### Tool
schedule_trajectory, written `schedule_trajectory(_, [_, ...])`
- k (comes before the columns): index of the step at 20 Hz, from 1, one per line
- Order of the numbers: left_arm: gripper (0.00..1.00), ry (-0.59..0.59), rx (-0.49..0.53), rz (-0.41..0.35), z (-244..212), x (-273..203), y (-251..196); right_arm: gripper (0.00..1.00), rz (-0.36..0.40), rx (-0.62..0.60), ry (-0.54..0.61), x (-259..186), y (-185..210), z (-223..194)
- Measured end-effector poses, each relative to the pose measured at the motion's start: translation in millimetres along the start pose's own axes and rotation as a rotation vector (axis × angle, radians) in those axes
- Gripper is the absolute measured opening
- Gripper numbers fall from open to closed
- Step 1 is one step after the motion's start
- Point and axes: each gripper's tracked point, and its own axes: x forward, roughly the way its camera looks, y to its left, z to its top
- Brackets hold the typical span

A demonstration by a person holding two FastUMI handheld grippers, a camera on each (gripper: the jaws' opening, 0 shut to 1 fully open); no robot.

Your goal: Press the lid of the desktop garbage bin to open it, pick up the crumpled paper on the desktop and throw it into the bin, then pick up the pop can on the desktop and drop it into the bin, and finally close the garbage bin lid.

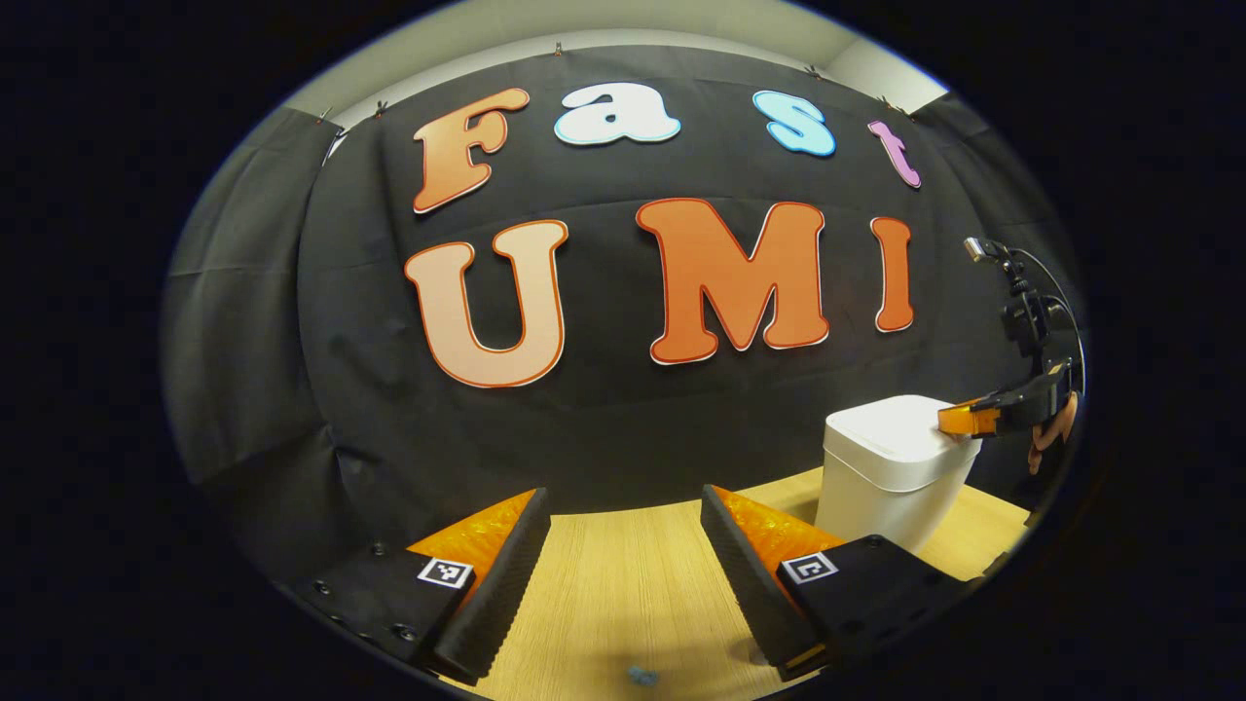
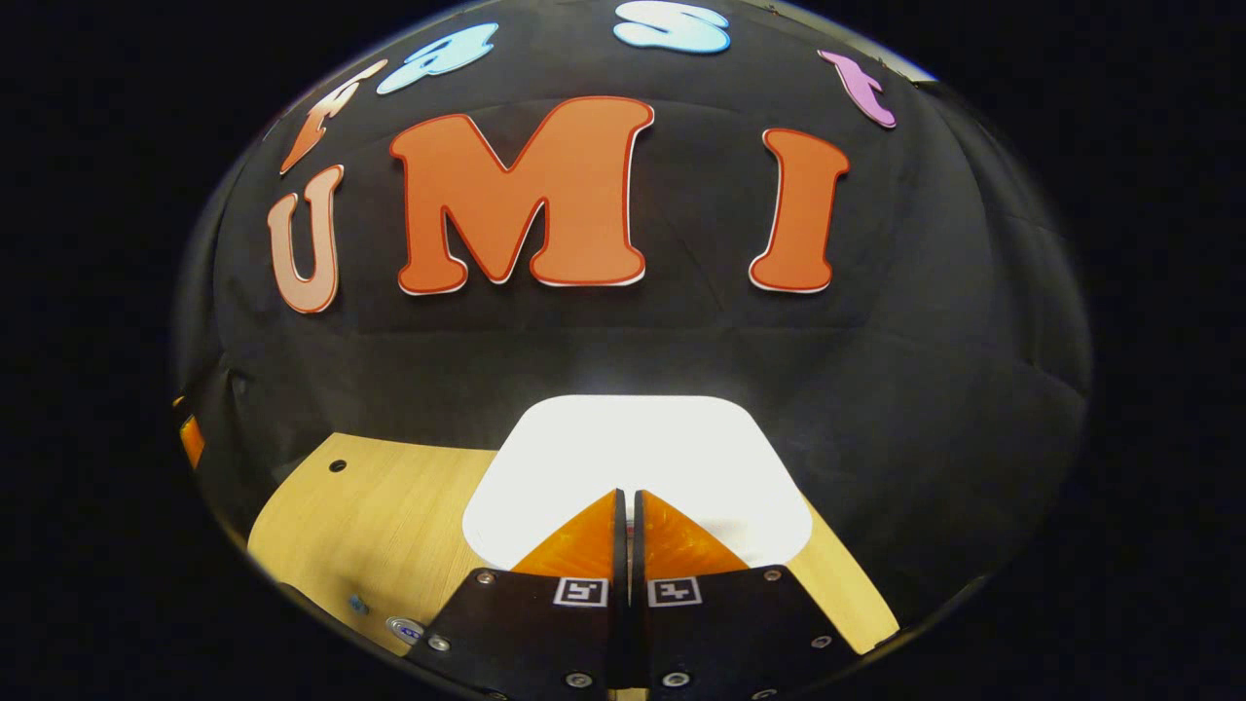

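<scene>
Two grippers: your own.
Left gripper (image 1: 623, 574): wide open, holding nothing, over the pale wooden table (image 1: 623, 594).
Right gripper (image 2: 628, 506): squeezed closed, empty, tips on the lid.
White plastic bin (image 1: 891, 467): at 3 o'clock, lid down.

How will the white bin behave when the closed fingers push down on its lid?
The bin looks tall and narrow, so an off-centre push might tip it. Its lid looks smooth, so the right gripper may slip. It seems light plastic.
</scene>
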Motion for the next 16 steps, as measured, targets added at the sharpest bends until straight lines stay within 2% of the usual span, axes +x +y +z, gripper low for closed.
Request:
schedule_trajectory(4, [0.99,0.009,0.005,0.002,-1.3,0.0,-4.6,0.01,0.005,-0.011,0.012,1.2,0.2,-5.0])
schedule_trajectory(8, [0.99,0.002,0.021,-0.006,5.6,-0.3,-15.3,0.01,0.037,0.036,0.020,0.3,1.5,-4.3])
schedule_trajectory(11, [0.99,0.000,0.027,-0.006,6.8,-1.2,-21.1,0.01,0.046,0.000,-0.010,-2.9,0.7,3.7])
schedule_trajectory(13, [1.00,0.005,0.026,0.009,8.0,-2.6,-21.7,0.00,0.082,-0.009,-0.011,-8.9,7.7,4.0])
schedule_trajectory(16, [0.99,0.019,0.017,0.041,3.5,-5.7,-21.3,0.01,0.121,-0.053,-0.079,-20.2,13.1,21.9])
